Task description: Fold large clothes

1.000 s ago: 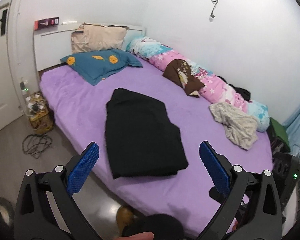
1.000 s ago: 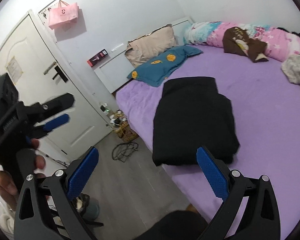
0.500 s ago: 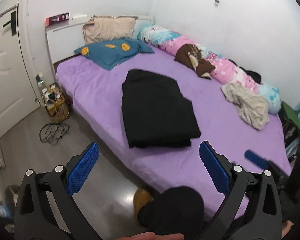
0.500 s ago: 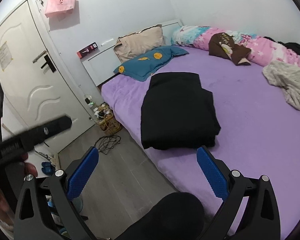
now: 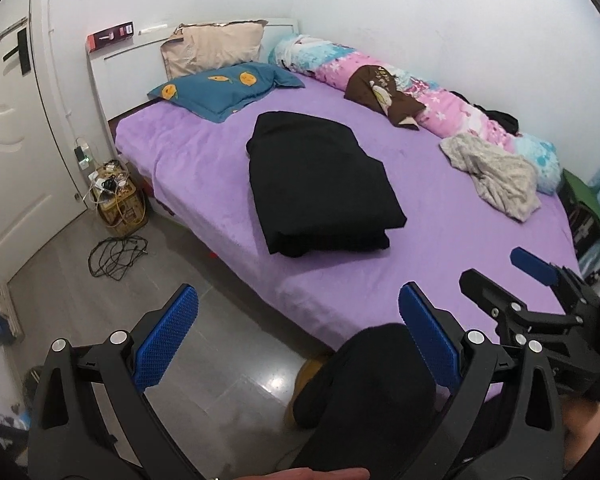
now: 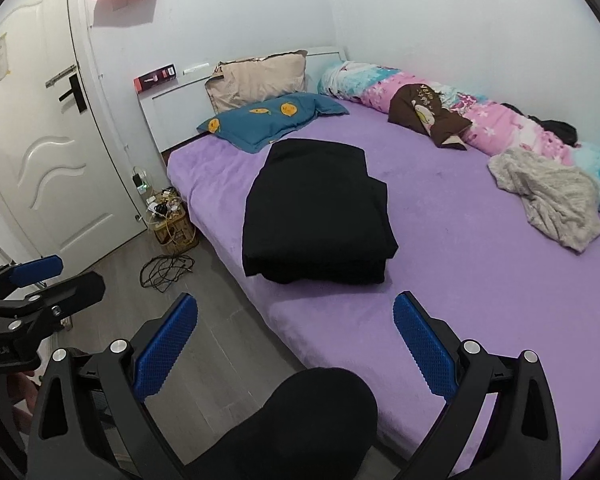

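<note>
A black garment point(image 5: 320, 184) lies folded into a rectangle on the purple bed point(image 5: 460, 240); it also shows in the right wrist view point(image 6: 316, 208). My left gripper point(image 5: 296, 340) is open and empty, held off the bed's near edge, above the floor. My right gripper point(image 6: 296, 344) is open and empty, also back from the bed's near edge. The right gripper shows at the right of the left wrist view point(image 5: 532, 280); the left gripper shows at the left of the right wrist view point(image 6: 32, 276). A crumpled grey garment point(image 5: 496, 172) lies near the wall.
Pillows point(image 5: 228, 84) and a rolled floral quilt point(image 5: 440, 100) line the bed's head and wall side. A brown garment point(image 5: 380, 92) lies on the quilt. A basket of cables point(image 5: 116, 200) and a cable coil point(image 5: 116, 252) sit on the floor by the door point(image 6: 40, 140).
Both grippers have pulled back and away from the bed, so the folded black garment looks farther off. Each gripper now appears in the other's view.
</note>
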